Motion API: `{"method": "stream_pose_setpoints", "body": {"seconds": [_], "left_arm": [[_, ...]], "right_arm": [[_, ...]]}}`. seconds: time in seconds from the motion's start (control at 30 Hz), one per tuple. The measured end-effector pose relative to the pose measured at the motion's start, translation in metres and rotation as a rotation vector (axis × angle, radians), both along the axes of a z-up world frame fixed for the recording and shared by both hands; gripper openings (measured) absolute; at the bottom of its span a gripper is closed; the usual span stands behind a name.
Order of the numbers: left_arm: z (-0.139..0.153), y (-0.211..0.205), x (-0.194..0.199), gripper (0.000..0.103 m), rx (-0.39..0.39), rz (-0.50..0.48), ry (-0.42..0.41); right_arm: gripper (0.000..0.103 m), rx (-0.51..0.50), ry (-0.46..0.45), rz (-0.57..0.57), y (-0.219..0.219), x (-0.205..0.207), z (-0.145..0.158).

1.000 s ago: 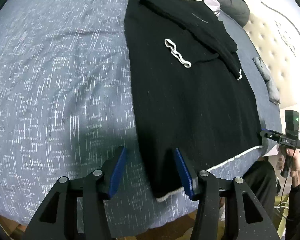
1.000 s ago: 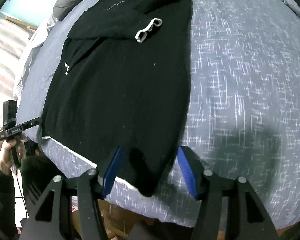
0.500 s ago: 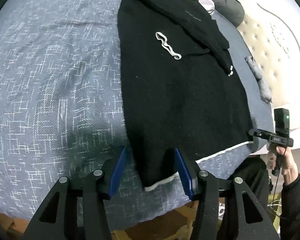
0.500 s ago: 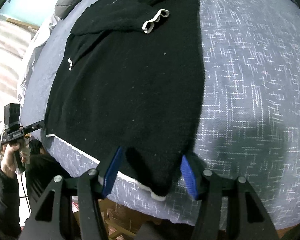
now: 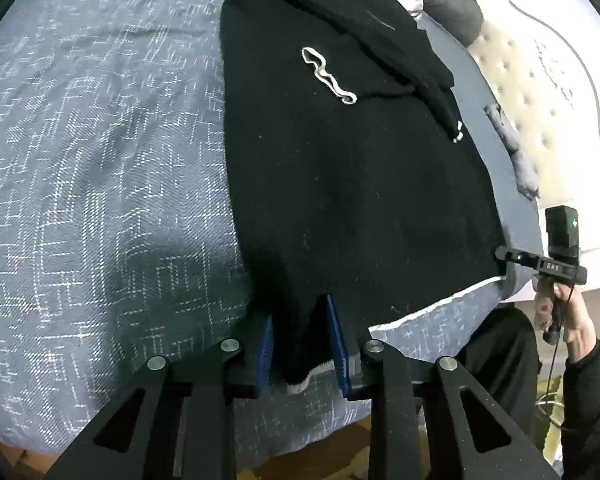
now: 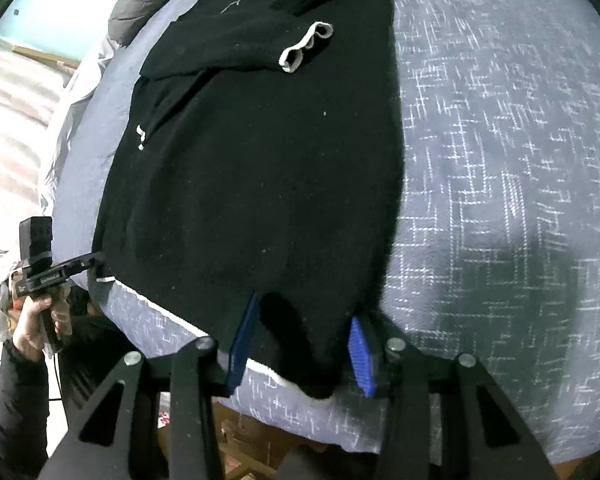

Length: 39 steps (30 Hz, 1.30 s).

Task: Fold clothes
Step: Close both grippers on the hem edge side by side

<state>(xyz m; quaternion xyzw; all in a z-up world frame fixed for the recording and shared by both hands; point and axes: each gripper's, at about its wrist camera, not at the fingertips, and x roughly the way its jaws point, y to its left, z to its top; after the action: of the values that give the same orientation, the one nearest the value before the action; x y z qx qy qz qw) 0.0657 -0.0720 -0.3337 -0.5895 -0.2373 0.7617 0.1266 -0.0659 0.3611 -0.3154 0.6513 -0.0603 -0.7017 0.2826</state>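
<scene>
A black sweater [image 5: 352, 184] lies flat on a bed [image 5: 100, 168] covered in grey-blue cloth with a white broken-line pattern, its white-trimmed hem at the near edge of the mattress and its collar at the far end. One sleeve is folded across the chest, its white cuff [image 5: 328, 76] resting on the black front; in the right wrist view the same cuff [image 6: 306, 50] shows near the top. The left gripper [image 5: 302, 344] points steeply down at one hem corner, and its jaws have just been closing; the blue pads [image 5: 265, 354] now sit tight against a bunched fold of the sweater, gripping it. The right gripper [image 6: 298, 354] stands at the other hem corner, its jaws also just closing, with the corner between the blue pads [image 6: 360, 356]; whether they press on the cloth I cannot tell. Each view shows the other gripper held in a hand [image 5: 564, 316] off the bed's edge. A dark jacket [image 5: 448, 4] lies beyond the collar.
</scene>
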Motion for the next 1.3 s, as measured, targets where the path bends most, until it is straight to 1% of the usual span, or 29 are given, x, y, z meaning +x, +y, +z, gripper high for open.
{"method": "stream_pose_setpoints", "body": {"seconds": [0.13, 0.17, 0.23, 0.27, 0.3, 0.4, 0.5, 0.57, 0.63, 0.67, 0.73, 0.83, 0.97, 1.1, 1.23, 1.3], "left_arm": [[-0.001, 0.001, 0.0, 0.027, 0.019, 0.0, 0.011], [-0.001, -0.003, 0.001, 0.025, 0.023, 0.0, 0.014], [0.002, -0.003, 0.002, 0.012, 0.026, -0.002, 0.027], [0.005, -0.003, 0.004, 0.011, 0.025, -0.005, 0.035], [0.008, -0.003, 0.005, 0.011, 0.024, -0.009, 0.044], [0.01, -0.004, 0.006, 0.011, 0.013, -0.017, 0.043], [0.004, -0.004, -0.002, 0.011, 0.007, -0.016, 0.026], [0.001, -0.001, -0.005, 0.011, 0.004, -0.014, 0.023], [0.002, -0.001, -0.004, 0.011, -0.001, -0.02, 0.03], [0.003, -0.001, -0.004, 0.011, -0.004, -0.024, 0.035], [0.006, 0.0, -0.002, 0.007, -0.012, -0.032, 0.044], [0.017, -0.001, 0.001, 0.006, -0.025, -0.043, 0.07], [0.039, -0.002, 0.011, 0.006, -0.051, -0.065, 0.12], [0.055, -0.014, 0.02, 0.005, -0.063, -0.084, 0.145], [0.064, 0.0, 0.014, 0.005, -0.061, -0.096, 0.166], [0.076, -0.001, 0.022, 0.005, -0.067, -0.112, 0.18]], "right_arm": [[0.045, -0.009, 0.005, 0.008, -0.003, 0.0, 0.0], [0.043, -0.011, 0.008, 0.013, -0.004, 0.001, 0.001], [0.034, -0.014, 0.018, 0.027, -0.007, 0.002, 0.003], [0.019, -0.015, 0.023, 0.034, -0.008, 0.003, 0.004], [0.017, -0.016, 0.028, 0.041, -0.008, 0.003, 0.004], [0.017, -0.006, 0.025, 0.044, -0.007, 0.0, 0.001], [0.018, -0.005, 0.001, 0.027, -0.007, -0.003, -0.007], [0.018, 0.0, 0.004, 0.029, -0.009, -0.003, -0.009], [0.017, 0.002, 0.018, 0.039, -0.009, -0.002, -0.007], [0.013, 0.001, 0.027, 0.047, -0.009, 0.0, -0.004], [0.01, -0.005, 0.045, 0.059, -0.009, 0.002, 0.001], [0.009, -0.028, 0.069, 0.067, -0.008, 0.005, 0.01], [0.008, -0.07, 0.098, 0.083, -0.009, 0.013, 0.026], [0.008, -0.1, 0.13, 0.097, -0.008, 0.019, 0.044], [0.008, -0.114, 0.146, 0.113, -0.008, 0.027, 0.056], [0.008, -0.118, 0.152, 0.126, -0.008, 0.035, 0.061]]}}
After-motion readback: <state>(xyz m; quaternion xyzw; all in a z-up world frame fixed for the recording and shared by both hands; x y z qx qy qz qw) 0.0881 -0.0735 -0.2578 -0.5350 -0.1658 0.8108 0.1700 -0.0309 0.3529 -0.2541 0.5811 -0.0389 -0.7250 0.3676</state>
